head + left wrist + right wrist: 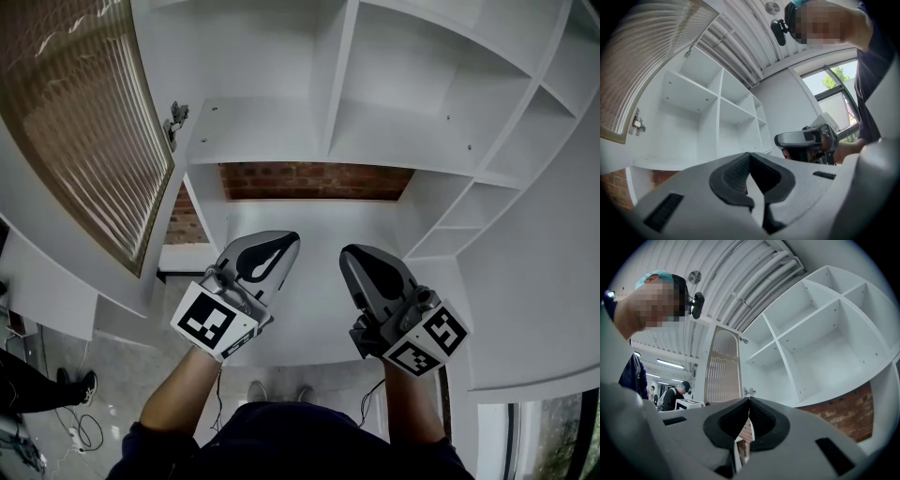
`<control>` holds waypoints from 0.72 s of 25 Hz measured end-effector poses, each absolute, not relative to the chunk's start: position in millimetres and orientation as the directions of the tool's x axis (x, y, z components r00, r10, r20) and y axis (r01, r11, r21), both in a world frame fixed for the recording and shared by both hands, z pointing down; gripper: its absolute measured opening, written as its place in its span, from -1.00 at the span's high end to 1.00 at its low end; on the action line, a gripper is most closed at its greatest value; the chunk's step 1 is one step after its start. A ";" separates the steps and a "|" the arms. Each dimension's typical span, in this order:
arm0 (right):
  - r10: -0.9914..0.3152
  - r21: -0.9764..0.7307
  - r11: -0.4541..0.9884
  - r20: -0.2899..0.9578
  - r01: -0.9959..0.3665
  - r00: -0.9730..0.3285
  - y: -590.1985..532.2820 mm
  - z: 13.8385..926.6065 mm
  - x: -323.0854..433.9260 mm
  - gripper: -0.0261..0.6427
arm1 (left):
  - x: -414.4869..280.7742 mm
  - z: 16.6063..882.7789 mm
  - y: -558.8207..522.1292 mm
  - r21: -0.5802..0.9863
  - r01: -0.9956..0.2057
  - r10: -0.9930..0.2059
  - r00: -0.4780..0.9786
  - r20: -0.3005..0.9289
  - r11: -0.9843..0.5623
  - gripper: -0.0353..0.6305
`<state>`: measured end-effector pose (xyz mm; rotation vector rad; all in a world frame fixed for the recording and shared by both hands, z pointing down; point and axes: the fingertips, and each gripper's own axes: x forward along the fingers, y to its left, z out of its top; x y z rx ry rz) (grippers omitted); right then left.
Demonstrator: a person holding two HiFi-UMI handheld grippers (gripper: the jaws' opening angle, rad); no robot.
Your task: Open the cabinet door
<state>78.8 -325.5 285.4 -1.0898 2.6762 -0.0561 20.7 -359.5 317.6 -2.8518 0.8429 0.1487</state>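
The white cabinet (375, 141) stands with its shelves bare. Its ribbed-glass door (84, 122) is swung out to the left on a metal hinge (175, 120). Below the shelves my left gripper (284, 238) is shut, with nothing between its jaws. My right gripper (351, 254) is beside it, also shut and empty. Neither touches the door or the cabinet. The left gripper view has its closed jaws (750, 154) in front, the door (647, 56) up to the left and the right gripper (806, 143) to the right. The right gripper view has its closed jaws (749, 399) below the door (723, 371).
A brick wall (309, 180) shows behind the cabinet's lower opening. Cables (84, 427) lie on the floor at lower left, near another person's leg and shoe (37, 384). A person (675, 394) stands far back beyond the door. A white side panel (544, 281) rises at right.
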 end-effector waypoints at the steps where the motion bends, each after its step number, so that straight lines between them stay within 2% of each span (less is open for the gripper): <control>1: -0.691 -0.129 0.720 -0.217 -0.682 -0.689 -325.2 285.2 78.7 0.84 | 21.0 317.5 -358.6 -0.130 -0.546 -0.530 0.836 -0.141 -0.827 0.87; 18: -0.679 -0.124 0.732 -0.213 -0.670 -0.703 -314.1 285.1 68.4 0.84 | 10.0 322.9 -347.7 -0.120 -0.558 -0.543 0.829 -0.135 -0.821 0.87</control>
